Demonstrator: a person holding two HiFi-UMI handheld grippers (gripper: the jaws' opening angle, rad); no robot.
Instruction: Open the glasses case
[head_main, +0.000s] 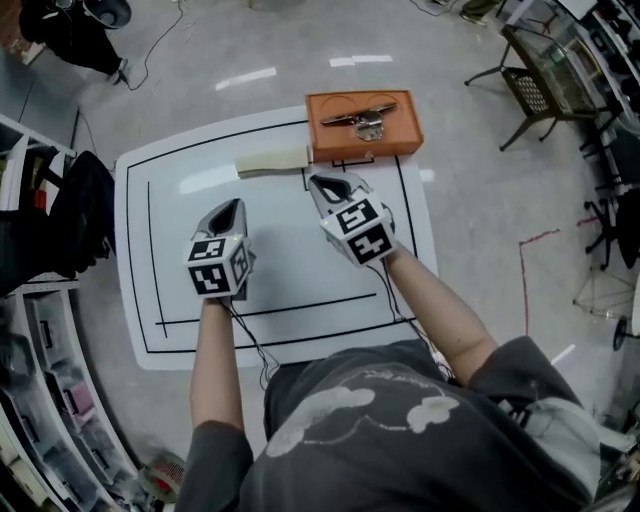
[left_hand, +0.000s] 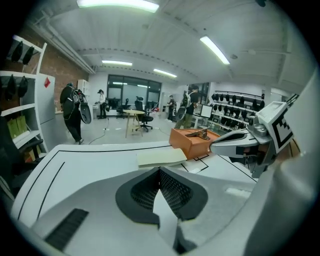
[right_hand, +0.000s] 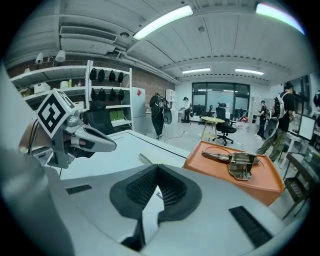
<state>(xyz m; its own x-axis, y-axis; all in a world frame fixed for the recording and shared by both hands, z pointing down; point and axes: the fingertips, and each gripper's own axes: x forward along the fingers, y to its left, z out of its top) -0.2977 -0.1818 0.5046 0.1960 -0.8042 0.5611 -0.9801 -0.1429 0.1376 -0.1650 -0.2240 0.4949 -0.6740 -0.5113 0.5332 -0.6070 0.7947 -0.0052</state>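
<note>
The glasses case (head_main: 272, 160) is a pale cream oblong, closed, lying flat near the far edge of the white table (head_main: 290, 290). In the left gripper view the glasses case (left_hand: 161, 157) lies just beyond the jaws. My left gripper (head_main: 233, 205) hovers over the table's middle left, short of the case, its jaws meeting at the tips with nothing between them. My right gripper (head_main: 322, 182) is nearer, just right of the case's right end, also shut and empty. Each gripper view shows its own closed tips, left gripper (left_hand: 159, 170) and right gripper (right_hand: 158, 166).
An orange box (head_main: 395, 138) with a metal tool (head_main: 362, 120) on top stands at the table's far edge, right of the case. Black lines mark the tabletop. Shelves (head_main: 40, 330) line the left side and a chair (head_main: 535, 85) stands at the far right.
</note>
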